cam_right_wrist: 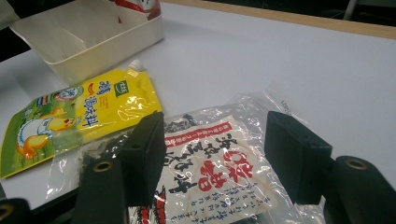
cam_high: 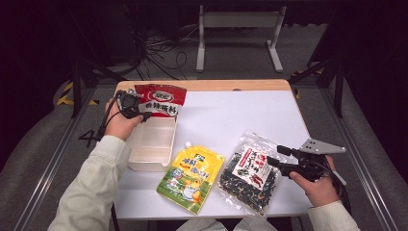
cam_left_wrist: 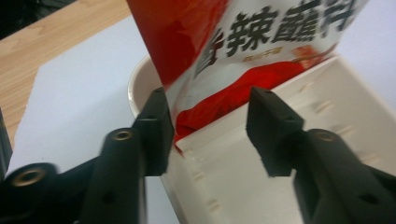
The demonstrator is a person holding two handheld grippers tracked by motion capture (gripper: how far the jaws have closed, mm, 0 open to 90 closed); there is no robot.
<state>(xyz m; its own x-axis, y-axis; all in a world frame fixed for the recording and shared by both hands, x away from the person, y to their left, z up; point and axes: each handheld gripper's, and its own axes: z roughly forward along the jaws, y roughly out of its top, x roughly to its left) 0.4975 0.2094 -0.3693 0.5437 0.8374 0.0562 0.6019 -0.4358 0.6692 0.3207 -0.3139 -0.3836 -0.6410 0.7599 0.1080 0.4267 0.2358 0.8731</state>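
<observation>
I have the left gripper point(cam_high: 140, 115) at the far end of the white bin point(cam_high: 153, 144), jaws apart, with the red packet point(cam_high: 161, 99) leaning there between them, lower edge inside the bin; I judge it best to back away straight so a jaw doesn't snag it. The yellow pouch point(cam_high: 191, 177) lies flat beside the bin. My right gripper point(cam_high: 275, 156) hovers parted over the seaweed bag point(cam_high: 250, 173), gripping nothing; I'd pinch an edge.

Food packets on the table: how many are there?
3. A red packet stands in the far end of the white bin; a yellow spouted pouch lies beside the bin; a clear seaweed bag lies right of that pouch.
</observation>
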